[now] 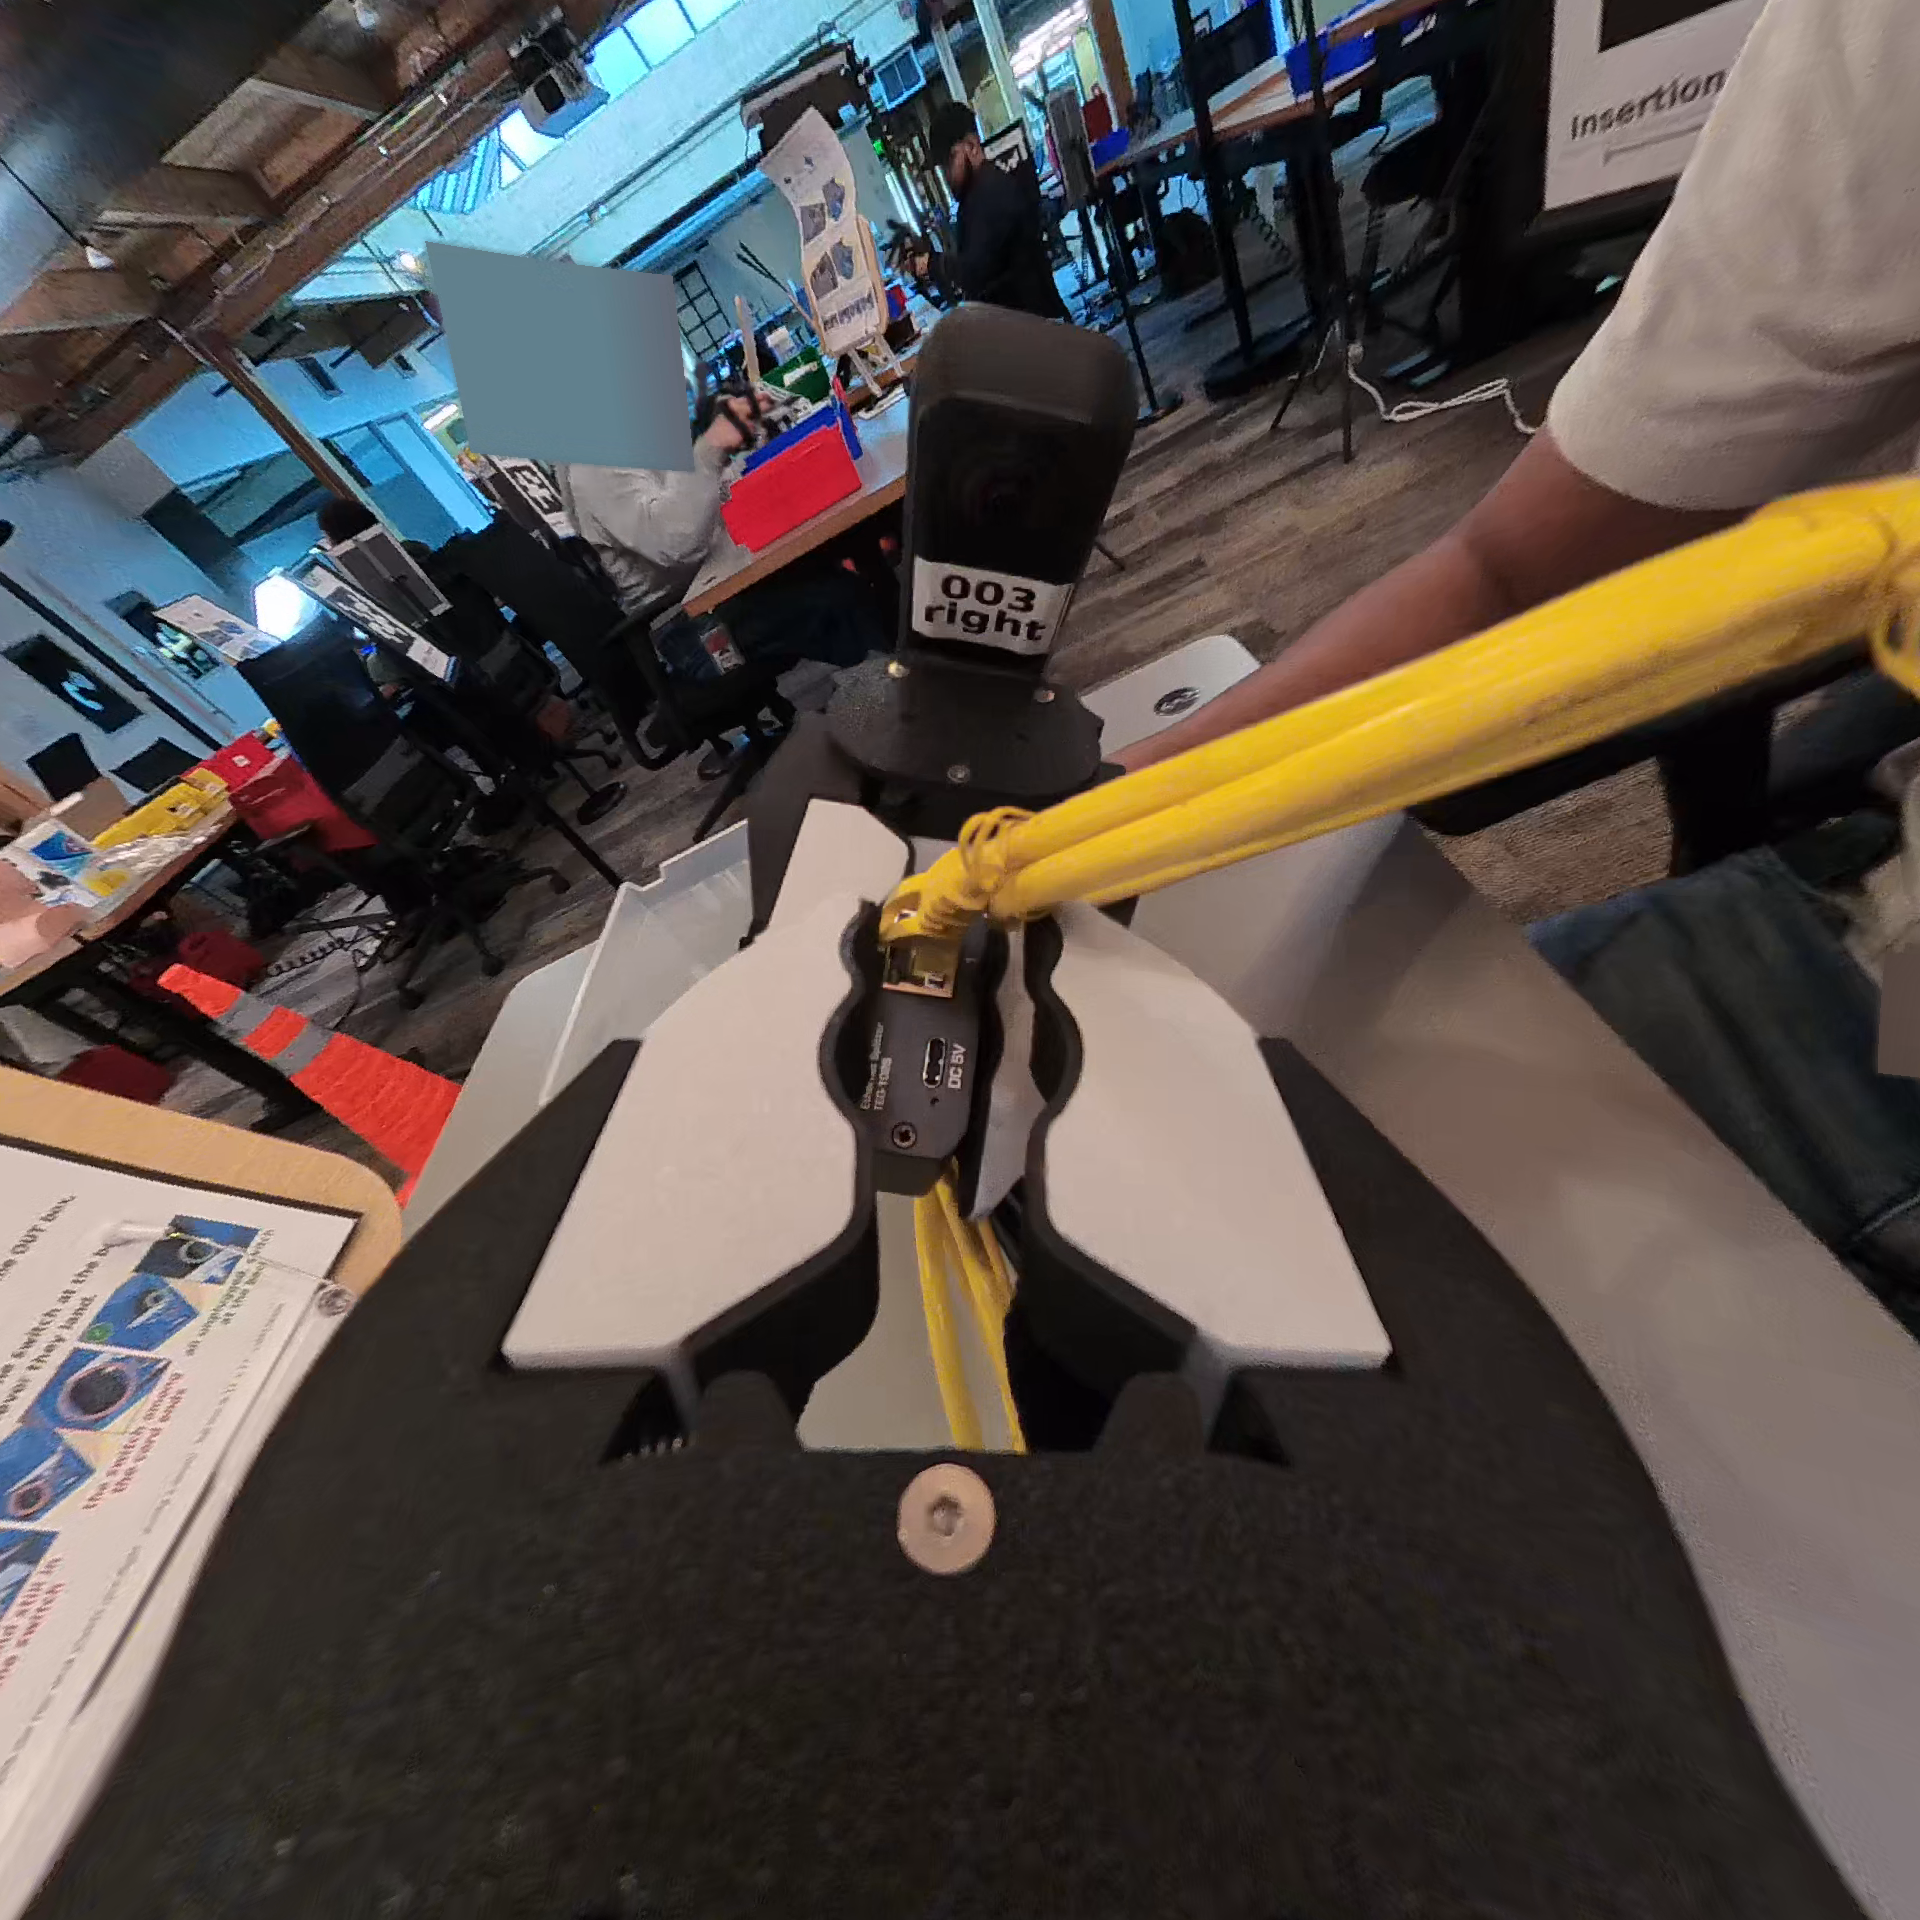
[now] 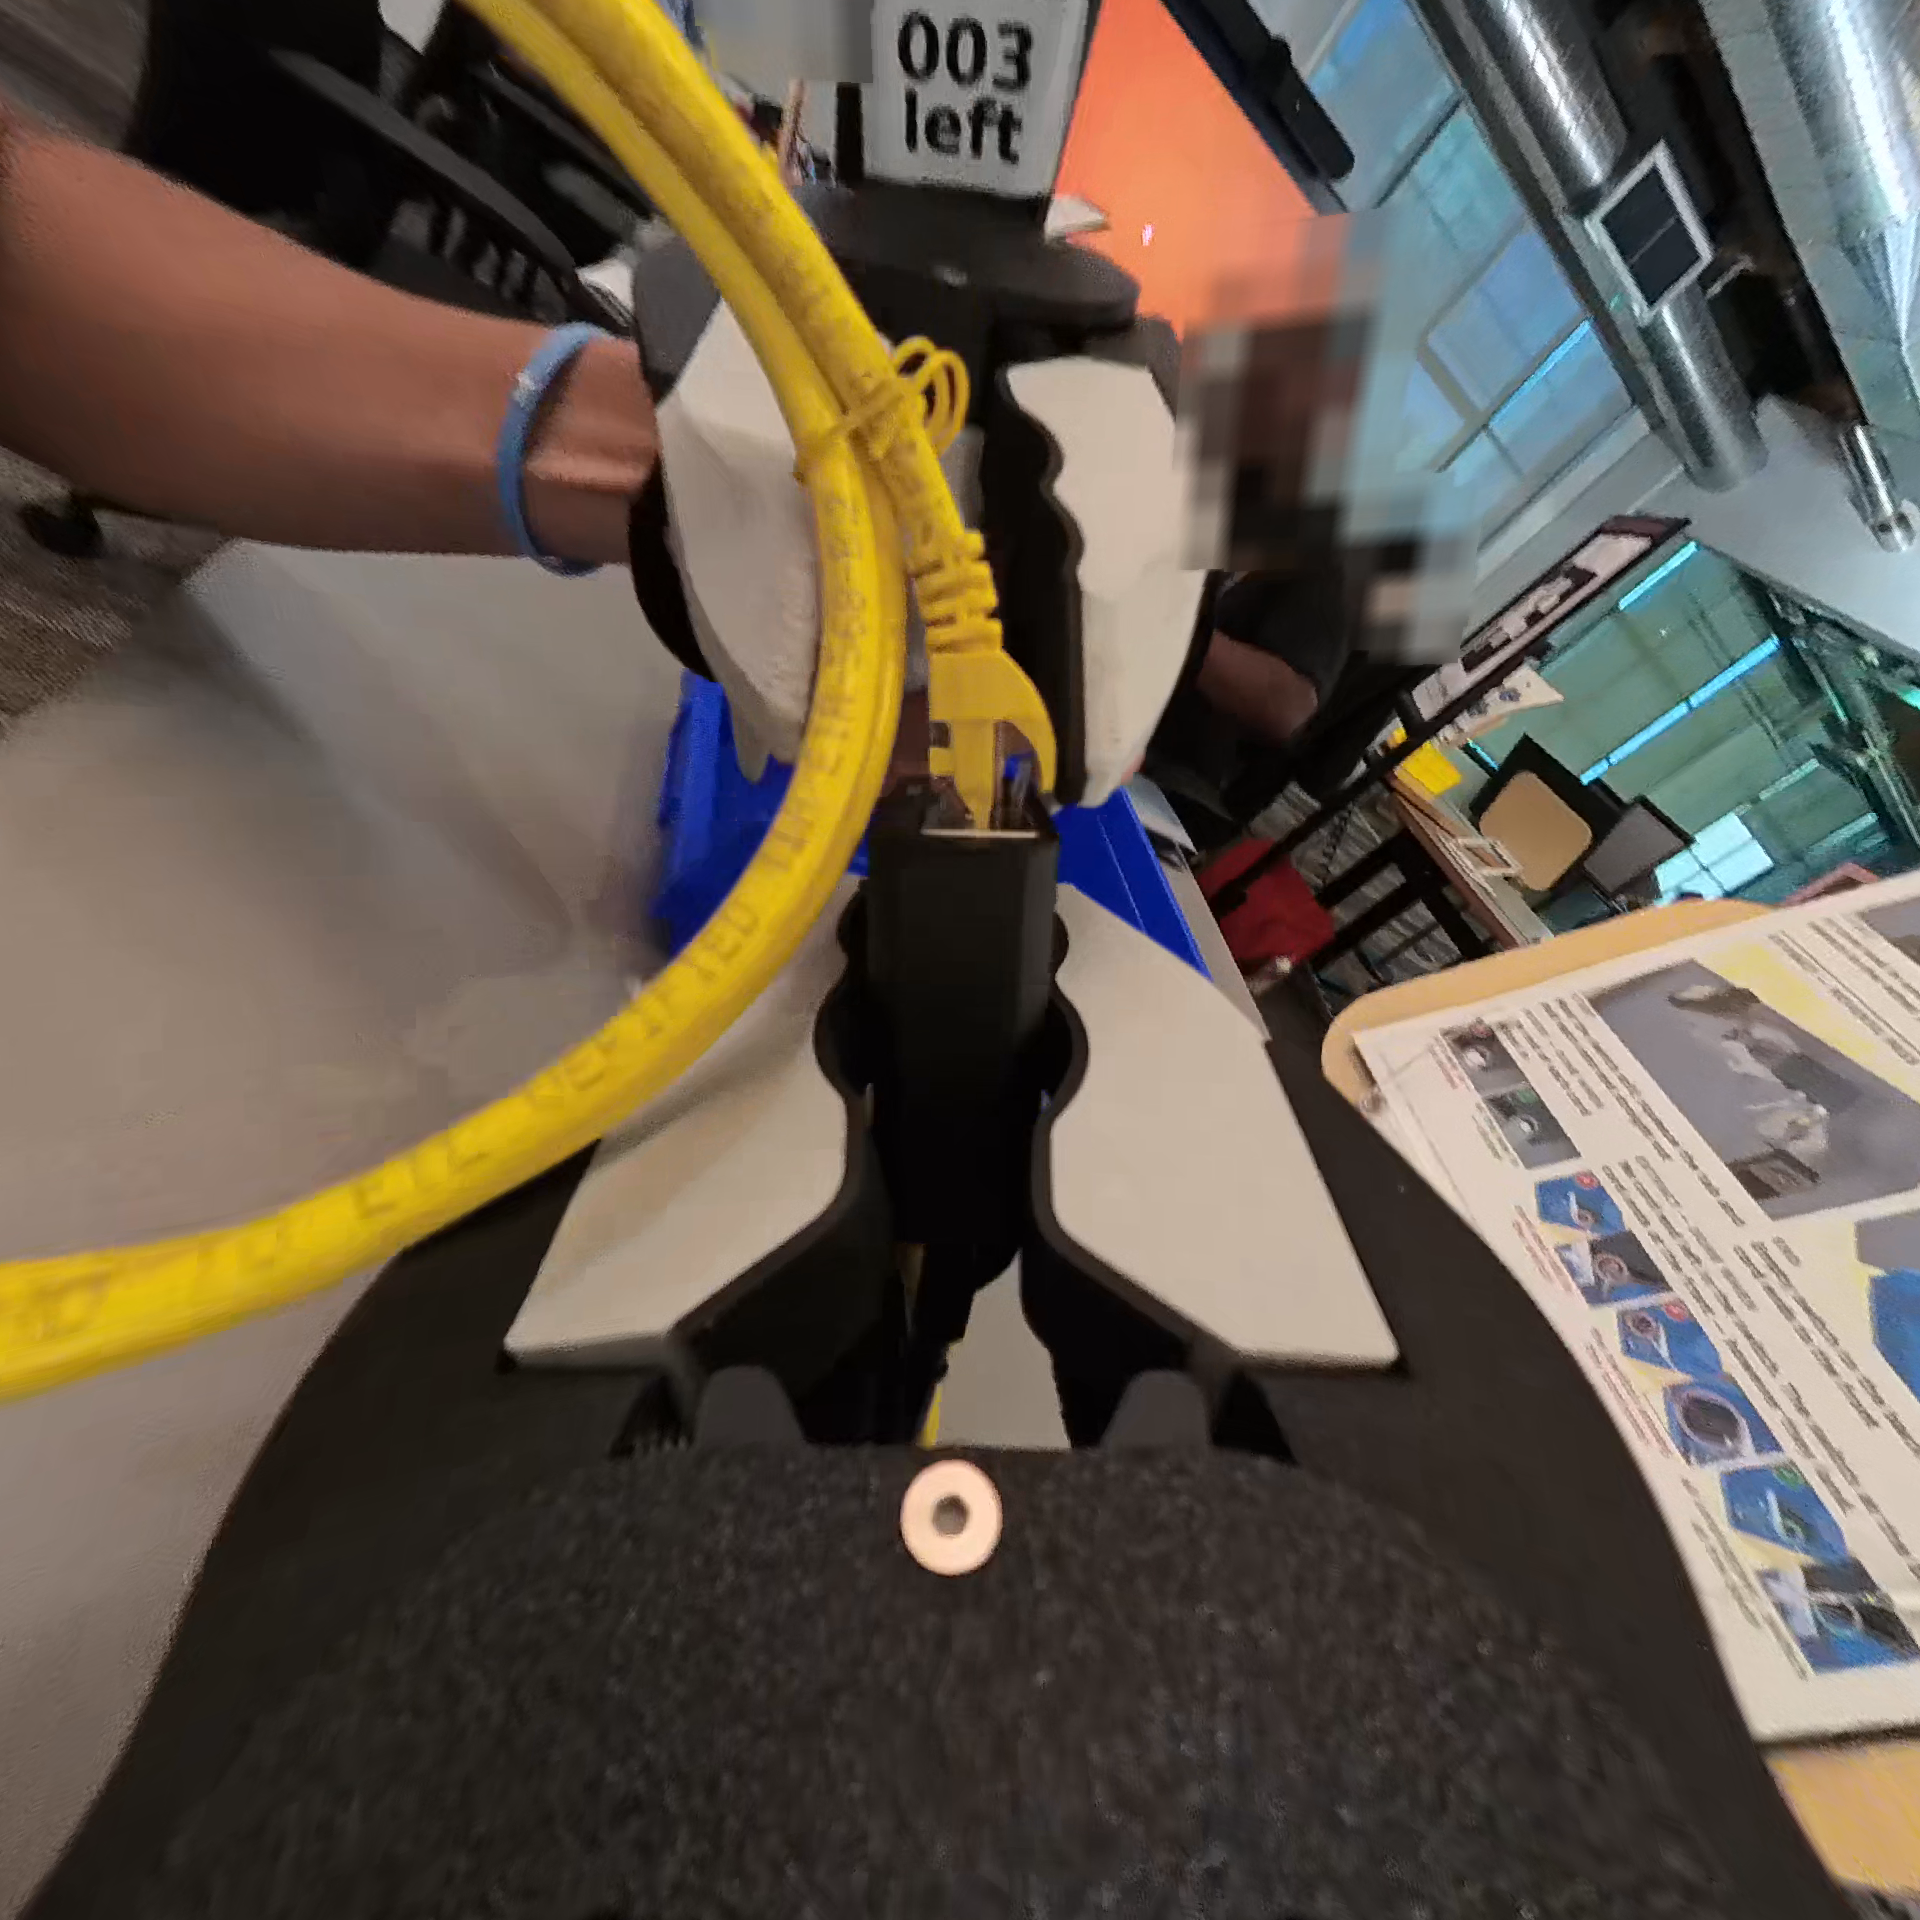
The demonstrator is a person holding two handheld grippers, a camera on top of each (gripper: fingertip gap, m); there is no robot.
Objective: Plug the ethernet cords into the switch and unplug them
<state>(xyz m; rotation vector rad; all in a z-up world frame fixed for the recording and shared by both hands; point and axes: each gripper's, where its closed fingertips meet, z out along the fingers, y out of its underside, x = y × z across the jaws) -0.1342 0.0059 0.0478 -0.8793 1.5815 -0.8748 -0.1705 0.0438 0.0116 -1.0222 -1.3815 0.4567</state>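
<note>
Right jaws (image 2: 956, 935) clamp the black switch (image 2: 956, 1039), left jaws (image 2: 940, 769) apart around yellow plug (image 2: 982, 707); blue bin (image 2: 717, 831) behind.

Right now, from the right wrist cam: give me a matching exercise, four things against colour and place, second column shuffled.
Things:
1. ethernet cord
2. switch
3. wristband
4. instruction sheet

Colour and place:
a. blue, around the person's wrist
b. printed paper, lying on the tan tabletop
c. black, gripped by the right gripper
d. yellow, its plug at the top end of the switch

Pairs: 1-d, 2-c, 3-a, 4-b
</note>
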